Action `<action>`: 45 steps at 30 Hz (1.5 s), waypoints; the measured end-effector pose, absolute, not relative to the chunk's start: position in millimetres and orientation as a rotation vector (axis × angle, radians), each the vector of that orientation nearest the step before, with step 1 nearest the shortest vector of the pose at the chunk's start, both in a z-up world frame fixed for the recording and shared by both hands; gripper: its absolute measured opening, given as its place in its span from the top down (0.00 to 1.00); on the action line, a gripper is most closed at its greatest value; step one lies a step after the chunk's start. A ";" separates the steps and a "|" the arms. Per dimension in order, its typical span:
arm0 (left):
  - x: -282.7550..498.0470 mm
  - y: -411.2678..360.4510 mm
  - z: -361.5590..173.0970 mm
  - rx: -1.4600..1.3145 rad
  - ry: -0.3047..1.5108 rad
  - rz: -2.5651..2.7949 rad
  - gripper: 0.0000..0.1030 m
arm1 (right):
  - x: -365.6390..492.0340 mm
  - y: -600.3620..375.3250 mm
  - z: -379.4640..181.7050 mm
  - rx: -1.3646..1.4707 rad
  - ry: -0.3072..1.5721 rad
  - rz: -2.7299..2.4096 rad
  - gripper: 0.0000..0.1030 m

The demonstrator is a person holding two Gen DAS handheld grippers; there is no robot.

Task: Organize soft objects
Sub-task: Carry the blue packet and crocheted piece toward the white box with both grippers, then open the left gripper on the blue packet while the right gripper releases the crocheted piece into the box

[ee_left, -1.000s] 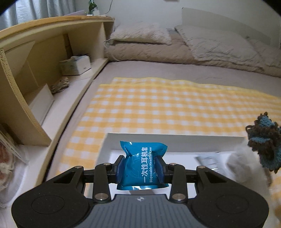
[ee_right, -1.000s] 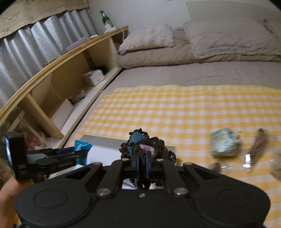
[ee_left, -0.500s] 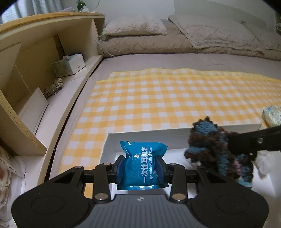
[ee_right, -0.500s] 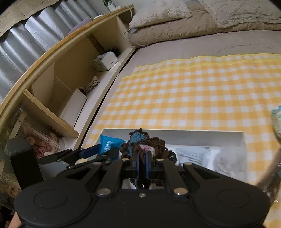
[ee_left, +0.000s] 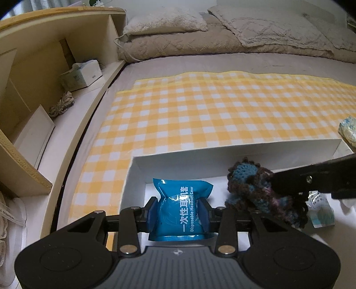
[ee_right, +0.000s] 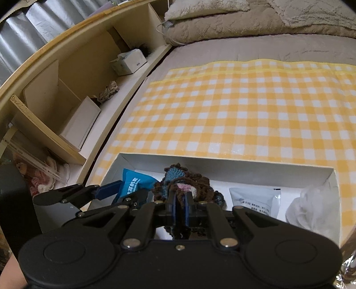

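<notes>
The left gripper (ee_left: pixel 179 212) pinches a blue packet (ee_left: pixel 181 209) between its pads, holding it upright over the left end of the white box (ee_left: pixel 222 153). The right gripper (ee_right: pixel 180 207) is pressed together on a crocheted yarn piece (ee_right: pixel 182 184) of brown, blue and pink, held over the box just to the right of the blue packet; in the left wrist view the yarn piece (ee_left: pixel 255 191) hangs beside the packet, close to it, contact not determinable.

Inside the box, to the right of the yarn piece, lie a pale sachet (ee_right: pixel 253 200) and, at the right end, a white fluffy item (ee_right: pixel 311 206). The box rests on a yellow checked cloth (ee_left: pixel 222 115) spread over the bed (ee_left: pixel 222 64). A light blue bundle (ee_left: pixel 348 130) lies on the cloth beyond the box's right end. Pillows (ee_left: pixel 164 21) lie at the head of the bed.

To the left stands a wooden shelf (ee_left: pixel 55 26) holding a tissue box (ee_left: pixel 81 75), a coil of rope (ee_left: pixel 63 106) and a white flat box (ee_left: pixel 33 135).
</notes>
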State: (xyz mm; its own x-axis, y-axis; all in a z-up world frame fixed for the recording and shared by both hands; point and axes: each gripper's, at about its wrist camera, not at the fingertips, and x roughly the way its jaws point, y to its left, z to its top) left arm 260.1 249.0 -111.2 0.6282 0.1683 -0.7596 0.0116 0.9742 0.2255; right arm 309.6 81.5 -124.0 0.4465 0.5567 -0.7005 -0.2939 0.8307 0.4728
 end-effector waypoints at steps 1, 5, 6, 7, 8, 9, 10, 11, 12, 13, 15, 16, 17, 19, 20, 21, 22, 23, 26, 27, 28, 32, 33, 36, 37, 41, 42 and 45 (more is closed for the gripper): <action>260.1 248.6 -112.1 0.221 0.891 0.090 0.55 | 310.9 81.7 -124.8 0.312 0.980 0.542 0.80; 258.0 247.4 -115.0 0.245 0.904 0.095 0.46 | 308.9 75.0 -122.3 0.333 0.973 0.535 0.67; 256.8 247.4 -114.1 0.245 0.903 0.097 0.42 | 307.9 73.6 -121.1 0.328 0.971 0.538 0.67; 255.9 247.3 -112.9 0.241 0.901 0.099 0.41 | 307.2 72.4 -120.2 0.325 0.969 0.539 0.67; 254.5 247.5 -111.3 0.238 0.899 0.098 0.40 | 306.2 70.5 -118.7 0.327 0.969 0.540 0.67; 252.6 247.5 -109.4 0.232 0.896 0.098 0.39 | 305.7 69.0 -117.8 0.329 0.969 0.541 0.67; 252.1 248.0 -107.4 0.227 0.895 0.097 0.39 | 304.9 67.4 -116.6 0.330 0.968 0.541 0.66; 250.8 247.7 -105.4 0.224 0.892 0.096 0.39 | 303.5 65.9 -115.3 0.331 0.966 0.540 0.66; 249.3 247.4 -103.2 0.222 0.889 0.097 0.39 | 302.4 64.7 -113.9 0.329 0.964 0.540 0.66; 247.7 247.0 -101.0 0.220 0.887 0.099 0.38 | 300.9 63.8 -112.4 0.328 0.962 0.541 0.66; 244.6 246.5 -96.8 0.217 0.883 0.102 0.38 | 297.6 61.7 -108.8 0.324 0.957 0.542 0.66; 243.0 246.1 -94.6 0.215 0.881 0.103 0.38 | 295.8 60.2 -107.1 0.322 0.955 0.544 0.66; 240.6 245.7 -91.7 0.212 0.878 0.105 0.38 | 293.4 58.1 -104.8 0.318 0.951 0.545 0.66; 234.7 244.4 -86.1 0.207 0.870 0.111 0.38 | 289.7 55.6 -101.3 0.312 0.945 0.546 0.66; 231.7 244.0 -83.0 0.204 0.864 0.113 0.37 | 287.1 53.8 -98.7 0.309 0.941 0.547 0.66; 228.7 243.9 -80.2 0.200 0.859 0.115 0.37 | 284.6 51.9 -96.3 0.306 0.936 0.549 0.66; 224.9 243.6 -77.0 0.194 0.855 0.118 0.37 | 282.7 50.6 -94.0 0.304 0.932 0.550 0.66; 222.5 244.0 -74.3 0.189 0.852 0.120 0.37 | 279.7 48.6 -91.1 0.301 0.926 0.551 0.66; 211.2 245.6 -63.4 0.160 0.835 0.129 0.37 | 271.9 42.9 -83.2 0.295 0.911 0.555 0.66; 206.7 246.2 -59.2 0.146 0.827 0.132 0.37 | 269.2 41.0 -80.7 0.292 0.906 0.557 0.65; 203.1 246.9 -55.8 0.136 0.822 0.136 0.36 | 266.8 39.4 -78.4 0.288 0.902 0.559 0.65; 186.3 244.4 -42.5 0.124 0.792 0.144 0.34 | 253.5 30.9 -68.0 0.269 0.880 0.566 0.64; 181.8 243.2 -38.6 0.119 0.785 0.144 0.32 | 251.1 29.0 -66.4 0.265 0.875 0.566 0.63; 170.2 241.2 -28.3 0.094 0.767 0.136 0.31 | 241.5 20.7 -60.6 0.248 0.860 0.570 0.62; 166.4 240.4 -25.1 0.084 0.762 0.133 0.31 | 238.1 17.7 -58.6 0.238 0.855 0.570 0.60; 152.2 236.8 -11.9 0.052 0.747 0.119 0.28 | 226.6 6.3 -52.6 0.206 0.839 0.560 0.56; 148.0 235.6 -8.8 0.037 0.744 0.116 0.24 | 223.9 3.2 -50.6 0.199 0.834 0.558 0.55; 138.3 231.3 -1.1 -0.006 0.744 0.100 0.20 | 215.3 -6.0 -43.9 0.177 0.815 0.552 0.48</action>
